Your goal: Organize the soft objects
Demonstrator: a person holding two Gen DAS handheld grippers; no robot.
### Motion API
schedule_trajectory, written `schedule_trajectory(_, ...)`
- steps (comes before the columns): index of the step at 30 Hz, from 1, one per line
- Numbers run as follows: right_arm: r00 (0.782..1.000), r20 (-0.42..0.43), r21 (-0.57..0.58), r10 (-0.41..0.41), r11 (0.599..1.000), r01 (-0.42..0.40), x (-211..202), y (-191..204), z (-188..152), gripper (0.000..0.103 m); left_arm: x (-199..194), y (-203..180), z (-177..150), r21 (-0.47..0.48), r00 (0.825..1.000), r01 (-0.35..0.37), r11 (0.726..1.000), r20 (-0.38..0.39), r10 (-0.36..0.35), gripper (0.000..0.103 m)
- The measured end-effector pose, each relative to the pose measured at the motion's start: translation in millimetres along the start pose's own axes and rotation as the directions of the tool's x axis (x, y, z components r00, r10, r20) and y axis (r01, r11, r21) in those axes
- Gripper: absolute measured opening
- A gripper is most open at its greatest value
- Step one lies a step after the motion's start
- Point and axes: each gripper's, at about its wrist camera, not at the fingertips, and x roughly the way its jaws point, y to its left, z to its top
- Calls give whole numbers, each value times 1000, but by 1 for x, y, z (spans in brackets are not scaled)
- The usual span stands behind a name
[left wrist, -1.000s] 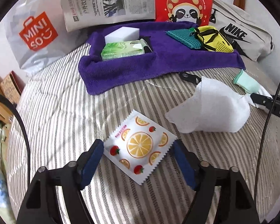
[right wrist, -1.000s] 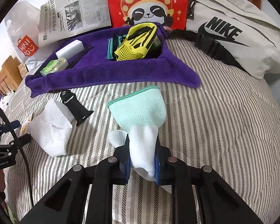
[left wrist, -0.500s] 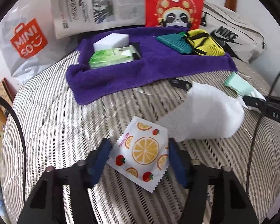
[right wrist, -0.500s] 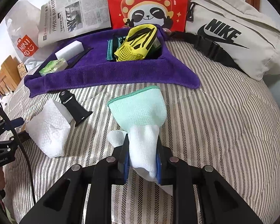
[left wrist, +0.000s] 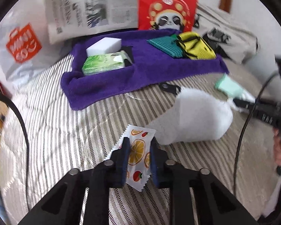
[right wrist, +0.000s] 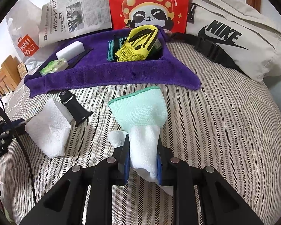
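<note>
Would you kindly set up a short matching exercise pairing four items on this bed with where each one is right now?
Things:
1. fruit-print packet
2. mint and white cloth
3. white sponge block
4. black clip

Places:
A. on the purple towel
B. in the right gripper
C. loose on the striped bedcover
D. in the left gripper

Pairs: 1-D, 2-B, 3-A, 4-C

The orange-print sachet (left wrist: 138, 155) is showing glossy, smooth plastic film with crimped edges. The mint cloth (right wrist: 140, 110) is looking like soft, matt, fine-knit microfibre, and the purple towel (right wrist: 110, 75) is showing plush, fuzzy terry. The white paper towel (right wrist: 50, 129) is appearing matt and dimpled, and the bed cover (right wrist: 224, 131) is showing woven, striped fabric.
</note>
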Motion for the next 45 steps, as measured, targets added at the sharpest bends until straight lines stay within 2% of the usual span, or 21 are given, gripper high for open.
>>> schedule_trajectory(1, 1000, 1, 0, 0, 1000, 0, 0, 0, 0, 22, 0, 5, 1, -22, 1000, 16, 1000, -1, -16, 9)
schedule_trajectory(3, 1000, 2, -2, -1, 1000, 1, 0, 0, 0, 22, 2, 12, 0, -52, 999, 43, 998, -12, -44, 9)
schedule_trajectory(7, 1000, 5, -3, -1, 1000, 1, 0, 1, -1, 22, 4, 12, -1, -49, 999, 38, 998, -16, -39, 8)
schedule_trajectory(11, 1000, 4, -2, 0, 1000, 0, -1, 1, -1, 22, 3, 19, 2, -85, 998, 64, 994, -15, -66, 7)
schedule_trajectory(19, 1000, -15, 1, 12, 1000, -12, -4, 0, 0, 19, -19, 22, 9, -74, 999, 39, 997, 22, -37, 7)
schedule_trajectory(25, 1000, -3, -28, 5, 1000, -5, -19, 4, 5, 18, -35, 26, 10, -75, 996, 62, 995, 61, -58, 6)
schedule_trajectory(35, 999, 39, -79, 37, 996, -33, -48, 20, 27, 18, -55, 32, 20, -74, 990, 89, 993, 120, -80, 6)
schedule_trajectory(45, 996, 26, -117, 81, 990, -77, -44, 44, 66, 18, -55, 46, 45, -99, 986, 102, 990, 144, -88, 6)
